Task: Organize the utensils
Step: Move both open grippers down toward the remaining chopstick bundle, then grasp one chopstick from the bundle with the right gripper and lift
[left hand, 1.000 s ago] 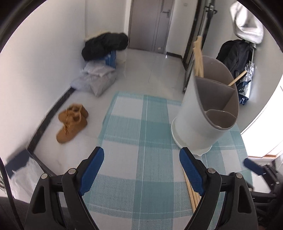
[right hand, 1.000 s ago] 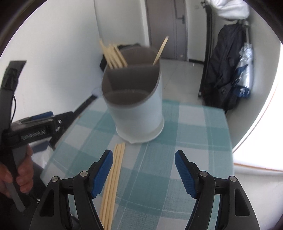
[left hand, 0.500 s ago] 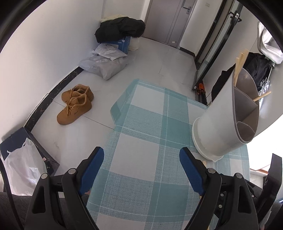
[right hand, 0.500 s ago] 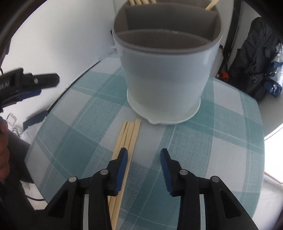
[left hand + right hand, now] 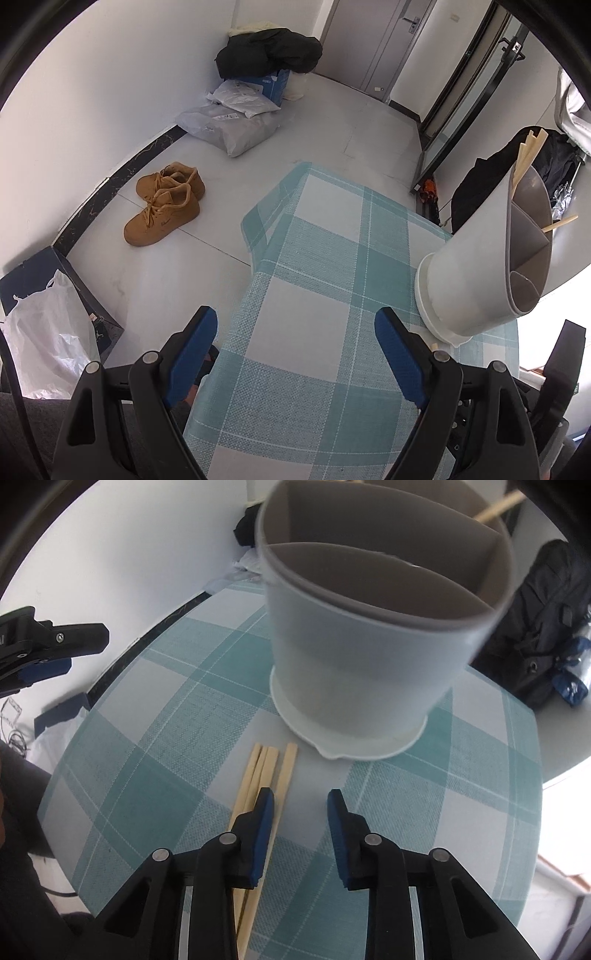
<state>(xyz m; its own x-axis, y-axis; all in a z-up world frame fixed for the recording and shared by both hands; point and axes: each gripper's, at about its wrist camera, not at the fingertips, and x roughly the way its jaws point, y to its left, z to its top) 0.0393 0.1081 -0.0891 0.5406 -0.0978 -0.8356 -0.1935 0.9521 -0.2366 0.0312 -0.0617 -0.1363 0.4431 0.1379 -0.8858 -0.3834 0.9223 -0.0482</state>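
The right gripper (image 5: 300, 805), jaws just narrowed but pinching nothing, lines up over the rightmost of the chopsticks (image 5: 286, 775) near the holder (image 5: 365, 664); the left gripper (image 5: 295, 332) waits spread.

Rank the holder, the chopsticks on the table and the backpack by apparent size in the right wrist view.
1. Holder, largest, though closest to the camera.
2. Backpack, partly cut off.
3. Chopsticks, partly hidden by the fingers.
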